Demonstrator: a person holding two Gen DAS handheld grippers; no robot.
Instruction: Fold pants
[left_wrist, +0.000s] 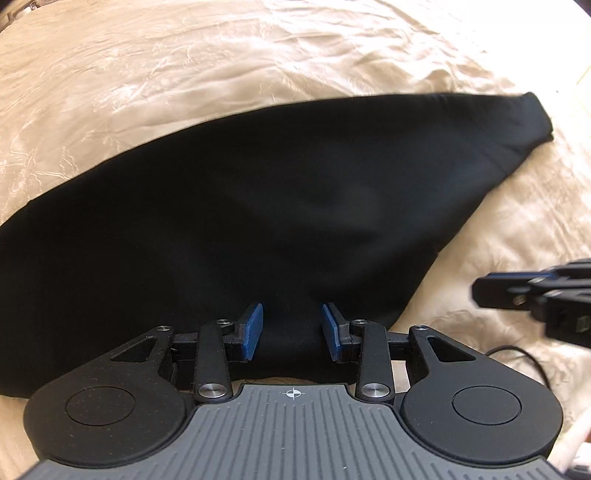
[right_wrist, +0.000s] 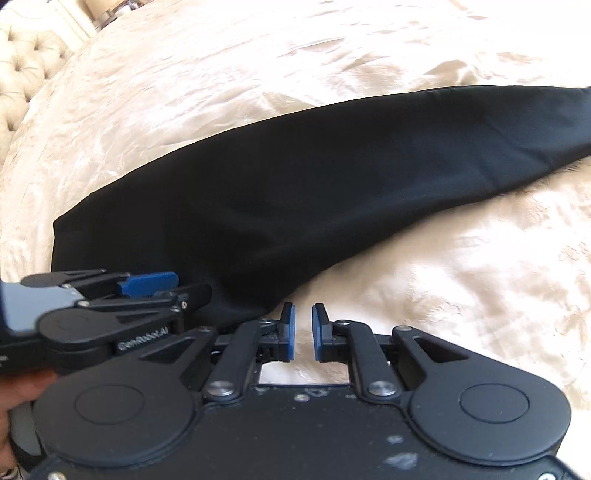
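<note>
Both tongs, left and right, are hovering apart, empty, beside the flat black fabric pants on the cream satin bedspread, seeking fold grips.

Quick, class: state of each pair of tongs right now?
Left tongs: open above the black pants, gripping nothing.
Right tongs: open a narrow gap, over the cream bedspread, holding nothing.

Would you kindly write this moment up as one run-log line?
pants: black, flat on bedspread | left gripper: open above pants edge, empty | right gripper: open above bedspread, empty
</note>
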